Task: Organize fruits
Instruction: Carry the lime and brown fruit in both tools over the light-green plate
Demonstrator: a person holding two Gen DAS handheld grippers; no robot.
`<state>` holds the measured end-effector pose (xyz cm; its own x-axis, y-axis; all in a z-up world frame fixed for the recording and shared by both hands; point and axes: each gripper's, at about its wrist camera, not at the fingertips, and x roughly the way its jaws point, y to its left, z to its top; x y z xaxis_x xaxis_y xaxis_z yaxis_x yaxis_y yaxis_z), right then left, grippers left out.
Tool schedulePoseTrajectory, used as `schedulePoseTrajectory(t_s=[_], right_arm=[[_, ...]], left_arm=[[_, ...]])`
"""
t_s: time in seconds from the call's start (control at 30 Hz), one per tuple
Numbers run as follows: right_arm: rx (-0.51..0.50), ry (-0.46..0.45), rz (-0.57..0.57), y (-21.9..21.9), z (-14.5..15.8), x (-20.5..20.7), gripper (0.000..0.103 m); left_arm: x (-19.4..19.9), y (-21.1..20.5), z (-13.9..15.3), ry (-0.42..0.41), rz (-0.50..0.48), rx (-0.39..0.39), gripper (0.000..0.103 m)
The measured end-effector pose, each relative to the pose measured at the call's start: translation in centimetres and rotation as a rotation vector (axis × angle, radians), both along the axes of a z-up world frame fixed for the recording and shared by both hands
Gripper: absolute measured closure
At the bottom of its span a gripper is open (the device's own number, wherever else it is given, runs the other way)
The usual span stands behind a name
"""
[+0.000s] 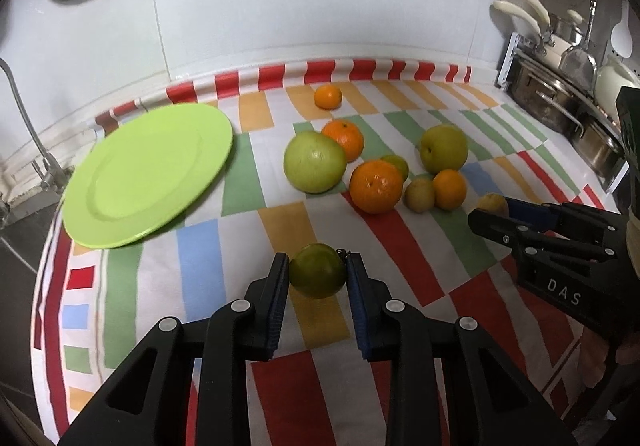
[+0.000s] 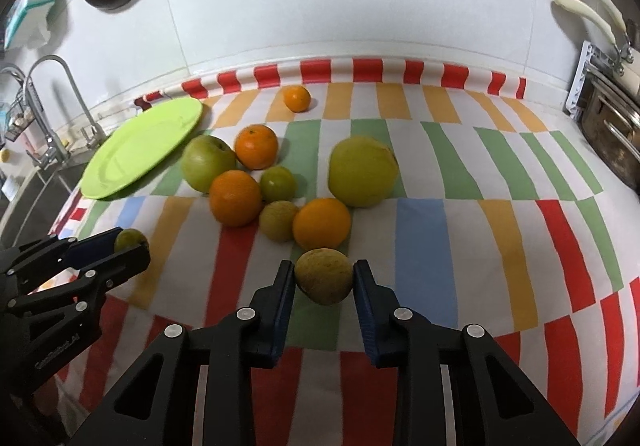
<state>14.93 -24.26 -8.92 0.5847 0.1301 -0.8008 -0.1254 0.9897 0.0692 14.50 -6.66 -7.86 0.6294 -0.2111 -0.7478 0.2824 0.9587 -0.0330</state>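
Tongs on the left [image 1: 318,274] clamp a small green citrus [image 1: 318,276]; right tongs [image 2: 324,280] grip a brownish-yellow fruit [image 2: 324,276]; oranges [image 2: 235,197] and green fruits [image 2: 362,171] cluster on the striped worktop cloth [image 2: 420,238]; lime-green plate [image 1: 144,173] sits far left.

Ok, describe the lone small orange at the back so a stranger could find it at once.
Start at the striped tablecloth and follow it to the red-and-white border under the white tiled wall. Just before that border, right of the green plate, sits the small orange. Unlike the other oranges, it stands alone, apart from the fruit cluster nearer the camera.
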Motion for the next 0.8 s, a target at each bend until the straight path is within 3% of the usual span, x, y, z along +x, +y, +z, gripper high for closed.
schedulePoseTrajectory(t_s=[0.8], right_arm=[[0.012, -0.188, 0.129, 6.1, 6.9, -5.0, 0.072]], left_arm=[[-5.2, 5.4, 6.0, -0.172, 0.093, -0.030, 0.074]])
